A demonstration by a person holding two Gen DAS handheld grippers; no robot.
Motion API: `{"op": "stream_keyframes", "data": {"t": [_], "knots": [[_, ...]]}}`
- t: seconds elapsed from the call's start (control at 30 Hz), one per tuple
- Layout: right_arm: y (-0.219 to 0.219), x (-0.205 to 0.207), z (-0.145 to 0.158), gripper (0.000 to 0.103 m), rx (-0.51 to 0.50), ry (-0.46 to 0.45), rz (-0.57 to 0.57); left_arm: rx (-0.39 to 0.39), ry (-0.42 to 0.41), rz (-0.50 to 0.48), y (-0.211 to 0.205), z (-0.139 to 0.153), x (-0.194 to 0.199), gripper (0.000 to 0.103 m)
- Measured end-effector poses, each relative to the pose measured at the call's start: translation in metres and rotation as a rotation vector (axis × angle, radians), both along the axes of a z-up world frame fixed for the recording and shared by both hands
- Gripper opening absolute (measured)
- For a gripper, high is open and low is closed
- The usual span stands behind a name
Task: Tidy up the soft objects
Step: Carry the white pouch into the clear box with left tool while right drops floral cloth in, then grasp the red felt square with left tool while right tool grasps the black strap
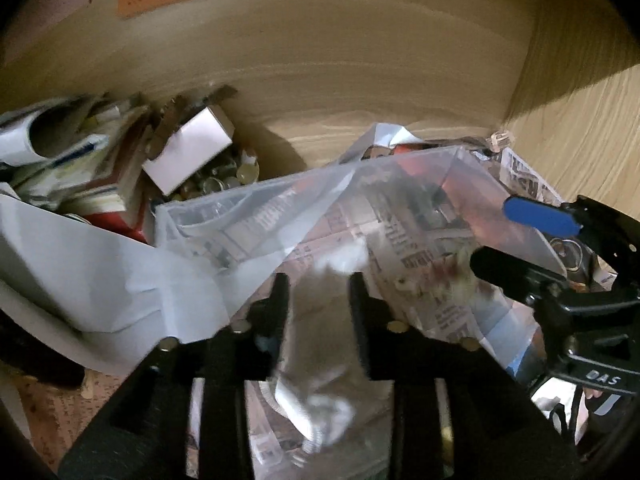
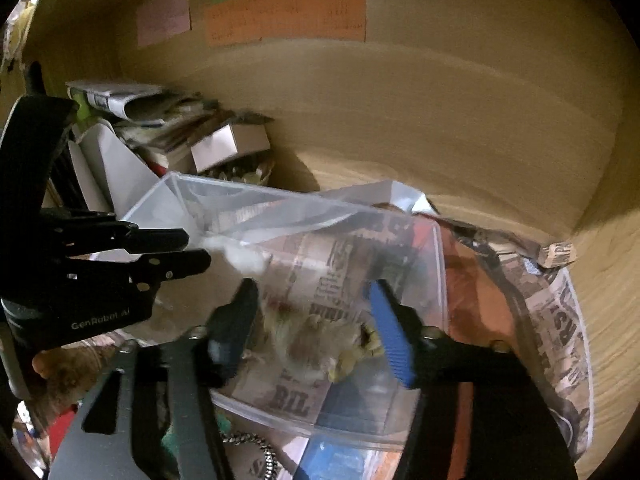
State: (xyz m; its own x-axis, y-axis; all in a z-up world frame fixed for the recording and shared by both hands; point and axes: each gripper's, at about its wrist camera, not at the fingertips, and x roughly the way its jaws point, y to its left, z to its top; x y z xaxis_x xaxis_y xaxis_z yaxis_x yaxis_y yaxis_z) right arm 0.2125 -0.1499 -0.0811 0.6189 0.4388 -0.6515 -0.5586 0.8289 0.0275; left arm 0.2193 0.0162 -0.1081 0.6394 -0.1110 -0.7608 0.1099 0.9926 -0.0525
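Left gripper point(image 1: 318, 292) fingers pinch a white soft wad point(image 1: 320, 320), which hangs limp between them over the clear bag point(image 2: 340, 240). Right gripper point(image 2: 316, 320) fingers are spread around a fuzzy toy point(image 2: 316, 344) lying in the bag on newspaper point(image 2: 320, 276). Both look light, squashy and non-fragile. The bag film looks slippery. Grab the toy mid-body, not the film.

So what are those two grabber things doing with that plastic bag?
A person is tidying soft things inside a wooden cupboard. The left gripper pinches a fluffy white piece of stuffing at the clear plastic bag. The right gripper is open around a furry cream soft toy lying on newspaper, seemingly inside the bag.
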Motion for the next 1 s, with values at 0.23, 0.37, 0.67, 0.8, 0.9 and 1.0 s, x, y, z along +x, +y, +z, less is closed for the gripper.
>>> {"op": "stream_keyframes", "data": {"t": [0.23, 0.37, 0.67, 0.8, 0.9, 1.0], "knots": [[-0.014, -0.023, 0.025, 0.08, 0.065, -0.067, -0.01, 0.0, -0.103, 0.013, 0.001, 0.031, -0.029, 0.062], [-0.031, -0.046, 0.04, 0.082, 0.108, -0.11, -0.017, -0.001, -0.165, 0.01, 0.0, 0.049, -0.058, 0.083], [-0.059, -0.099, 0.044, 0.091, 0.16, -0.155, -0.036, 0.035, -0.25, 0.013, -0.004, 0.06, -0.125, 0.099], [-0.064, -0.12, 0.035, 0.093, 0.17, -0.144, -0.041, 0.032, -0.247, 0.01, -0.009, 0.054, -0.15, 0.102], [-0.065, -0.133, 0.024, 0.094, 0.167, -0.119, -0.037, 0.022, -0.223, -0.003, -0.016, 0.046, -0.167, 0.102], [-0.064, -0.143, 0.011, 0.094, 0.165, -0.088, -0.023, 0.025, -0.185, -0.019, -0.023, 0.03, -0.177, 0.102]]}}
